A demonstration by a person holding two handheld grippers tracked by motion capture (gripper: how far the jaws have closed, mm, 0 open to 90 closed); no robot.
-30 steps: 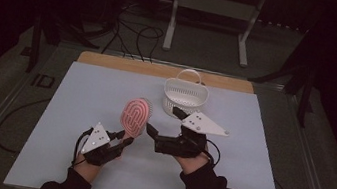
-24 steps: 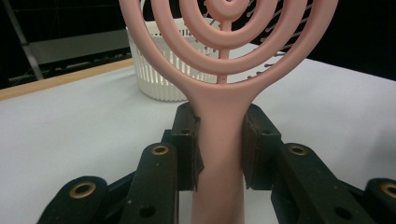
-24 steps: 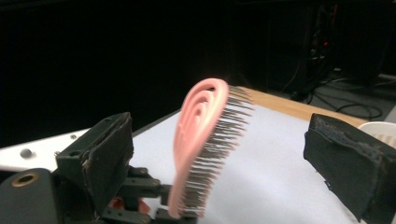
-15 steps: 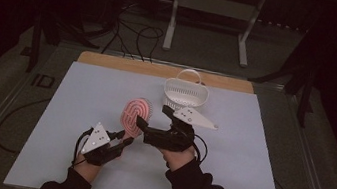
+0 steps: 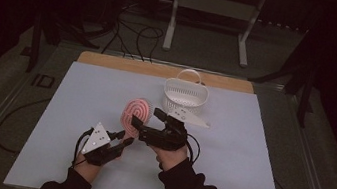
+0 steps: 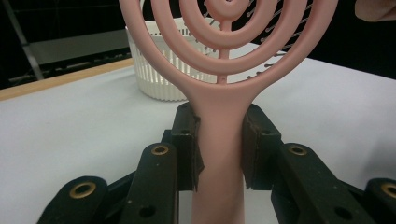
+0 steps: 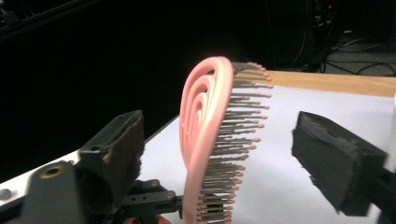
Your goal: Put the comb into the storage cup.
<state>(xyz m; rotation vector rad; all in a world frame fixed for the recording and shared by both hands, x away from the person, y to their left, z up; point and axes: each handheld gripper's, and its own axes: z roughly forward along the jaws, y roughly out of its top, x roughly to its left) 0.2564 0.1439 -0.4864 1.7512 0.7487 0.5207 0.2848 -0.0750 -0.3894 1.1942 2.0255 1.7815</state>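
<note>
Gripping the pink hairbrush (image 6: 219, 140) by its handle, the left gripper (image 5: 121, 144) is holding it upright in front of the white basket (image 5: 185, 96), presenting its head to the right gripper (image 7: 219, 154), whose fingers (image 7: 334, 158) have just been closing around it, not yet touching.

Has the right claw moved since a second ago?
Yes. The right claw has shifted left, away from the white basket, its jaws closing around the pink hairbrush head.

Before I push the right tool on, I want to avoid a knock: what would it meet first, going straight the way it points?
Probably the pink brush: its head stands between the right tool's open jaws, which have just been closing, untouched; the left tool grips its handle.
</note>
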